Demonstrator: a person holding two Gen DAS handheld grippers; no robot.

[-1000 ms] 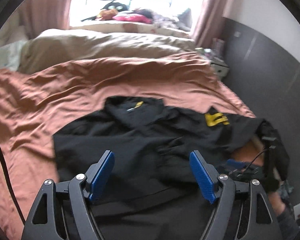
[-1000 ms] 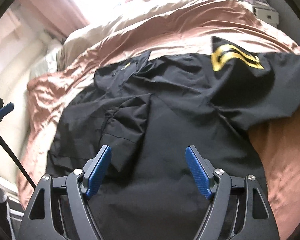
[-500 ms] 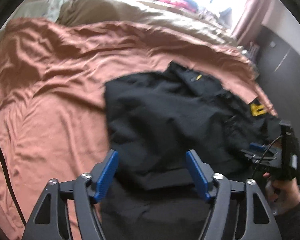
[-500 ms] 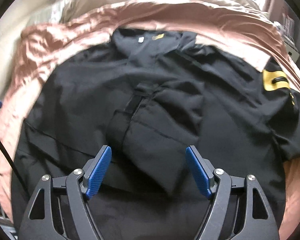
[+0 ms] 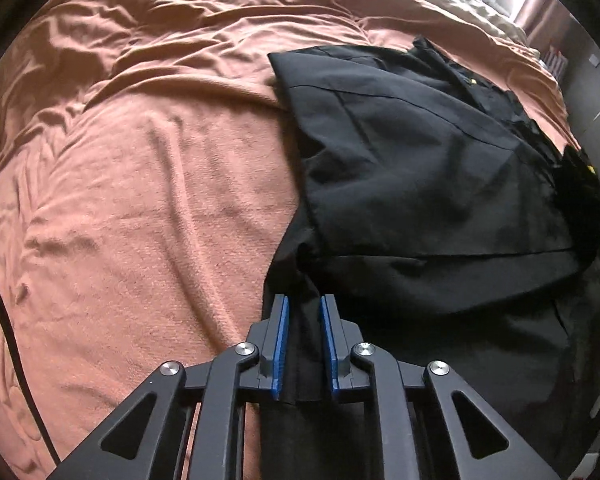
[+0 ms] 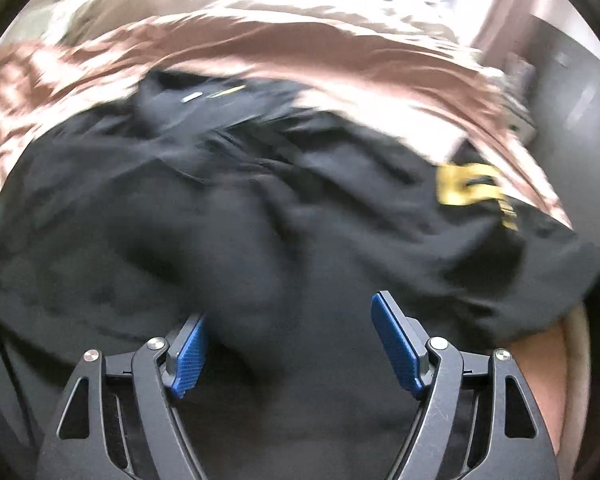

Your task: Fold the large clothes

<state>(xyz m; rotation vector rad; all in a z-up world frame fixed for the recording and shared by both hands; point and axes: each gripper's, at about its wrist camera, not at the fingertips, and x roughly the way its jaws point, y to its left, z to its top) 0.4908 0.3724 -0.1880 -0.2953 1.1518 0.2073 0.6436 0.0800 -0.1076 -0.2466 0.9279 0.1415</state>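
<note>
Left tool [image 5: 303, 342], jaws just closing, pinched the black shirt's [image 5: 420, 168] edge at 6 o'clock on the bed [image 5: 140, 200]; right tool [image 6: 288, 344] gaped over blurred cloth, its lower hem cut off.

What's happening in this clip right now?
A person with a handheld gripper in each hand is folding a black shirt spread on a bed with a rust-brown cover. The left gripper has just been closing and now pinches the shirt's near left edge between its blue pads. The right gripper hangs wide open over the middle of the shirt, gripping nothing. A yellow logo shows on one sleeve.
</note>
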